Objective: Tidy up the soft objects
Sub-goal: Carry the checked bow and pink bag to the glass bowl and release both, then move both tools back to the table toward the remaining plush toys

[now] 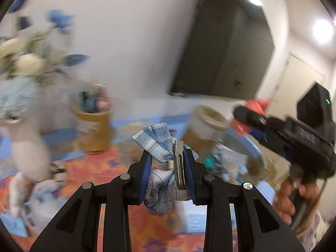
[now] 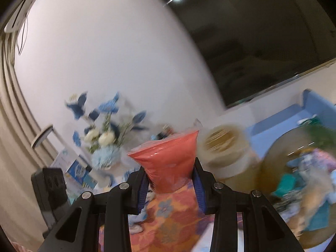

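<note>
My left gripper (image 1: 168,163) is shut on a blue plaid bow hair clip (image 1: 161,145) with a metal clasp, held up above the table. My right gripper (image 2: 171,174) is shut on a coral red soft pouch (image 2: 168,157) in clear wrap. The right gripper also shows in the left wrist view (image 1: 252,121), at the right, held by a hand and carrying the coral piece (image 1: 256,105). A glass bowl (image 2: 298,178) with several soft items lies at the right. Both views are blurred.
A tan cup (image 1: 92,126) with small items stands at the back left. A second round tan container (image 1: 208,121) stands near the bowl. A vase of blue and white flowers (image 2: 105,138) is at the left. The table has an orange floral cloth (image 2: 172,214).
</note>
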The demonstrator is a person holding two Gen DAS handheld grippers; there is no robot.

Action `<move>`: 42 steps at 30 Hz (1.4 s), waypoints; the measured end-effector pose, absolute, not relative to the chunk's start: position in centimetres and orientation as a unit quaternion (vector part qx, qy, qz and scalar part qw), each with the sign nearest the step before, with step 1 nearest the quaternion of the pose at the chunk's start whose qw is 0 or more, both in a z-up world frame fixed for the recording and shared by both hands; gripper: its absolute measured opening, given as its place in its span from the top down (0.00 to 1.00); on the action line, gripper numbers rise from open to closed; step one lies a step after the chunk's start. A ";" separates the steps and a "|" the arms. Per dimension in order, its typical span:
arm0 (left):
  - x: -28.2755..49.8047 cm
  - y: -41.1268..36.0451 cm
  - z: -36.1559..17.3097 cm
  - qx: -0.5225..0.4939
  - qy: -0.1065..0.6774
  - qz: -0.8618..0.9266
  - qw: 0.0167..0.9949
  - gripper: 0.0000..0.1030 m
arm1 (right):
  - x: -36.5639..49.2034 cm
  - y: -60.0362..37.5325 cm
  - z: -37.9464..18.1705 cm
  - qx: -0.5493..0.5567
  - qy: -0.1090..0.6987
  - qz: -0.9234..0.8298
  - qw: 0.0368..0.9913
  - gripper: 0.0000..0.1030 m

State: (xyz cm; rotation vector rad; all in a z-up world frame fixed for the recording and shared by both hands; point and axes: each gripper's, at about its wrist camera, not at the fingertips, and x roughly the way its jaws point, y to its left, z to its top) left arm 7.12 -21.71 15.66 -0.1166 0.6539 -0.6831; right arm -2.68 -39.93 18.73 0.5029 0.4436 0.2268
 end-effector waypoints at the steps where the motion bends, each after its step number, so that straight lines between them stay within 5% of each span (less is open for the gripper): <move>1: 6.8 -23.3 15.8 -0.052 0.318 -0.348 0.880 0.73 | -3.0 -40.9 18.9 0.247 0.214 0.101 0.940 0.64; 18: 5.7 -39.1 12.0 0.057 0.296 -0.426 0.853 0.73 | -0.3 -53.4 16.1 0.244 0.268 -0.040 0.931 0.64; 23: 7.1 -41.2 10.5 0.072 0.311 -0.416 0.851 0.61 | 2.2 -55.2 14.3 0.241 0.296 -0.063 0.922 0.64; 24: 7.1 -41.6 10.4 0.080 0.320 -0.415 0.848 0.60 | 2.4 -55.4 14.1 0.242 0.301 -0.066 0.920 0.57; 25: 7.2 -41.7 10.3 0.085 0.327 -0.412 0.846 0.55 | 2.7 -55.7 13.7 0.245 0.308 -0.070 0.917 0.38; 27: 7.0 -41.9 10.0 0.088 0.335 -0.414 0.842 0.43 | 2.6 -56.4 13.2 0.256 0.306 -0.080 0.913 0.18; 29: 6.4 -41.7 10.1 0.090 0.330 -0.414 0.844 0.30 | 2.1 -56.8 13.1 0.268 0.295 -0.081 0.913 0.17; 42: 4.5 -39.6 12.0 0.069 0.333 -0.437 0.832 0.27 | -2.0 -56.8 15.4 0.308 0.256 -0.091 0.912 0.17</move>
